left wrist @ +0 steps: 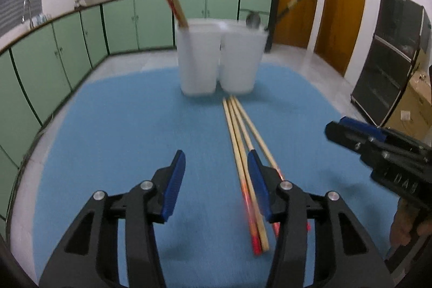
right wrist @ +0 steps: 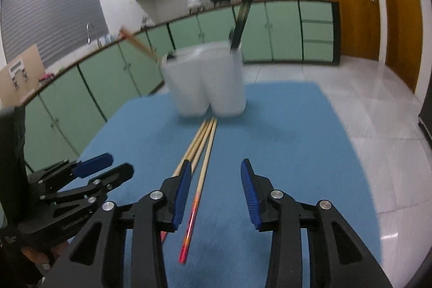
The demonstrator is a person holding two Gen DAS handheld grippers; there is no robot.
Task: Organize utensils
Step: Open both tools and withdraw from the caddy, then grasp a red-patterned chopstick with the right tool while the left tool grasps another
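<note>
Left gripper (left wrist: 216,180) wide, empty; loose chopsticks (left wrist: 244,153) under its right finger. Right gripper (right wrist: 216,188) wide, empty. Two white containers (left wrist: 218,58) ahead on blue mat (left wrist: 108,139).

You are over a blue mat (left wrist: 113,126) that covers the table top. Two white tubs (left wrist: 198,58) stand side by side near the far edge of the mat, touching each other. A few long wooden chopsticks (left wrist: 243,142) with red ends lie flat on the mat. They start just in front of the tubs and run back toward the near edge, close together, in the middle of the mat.
</note>
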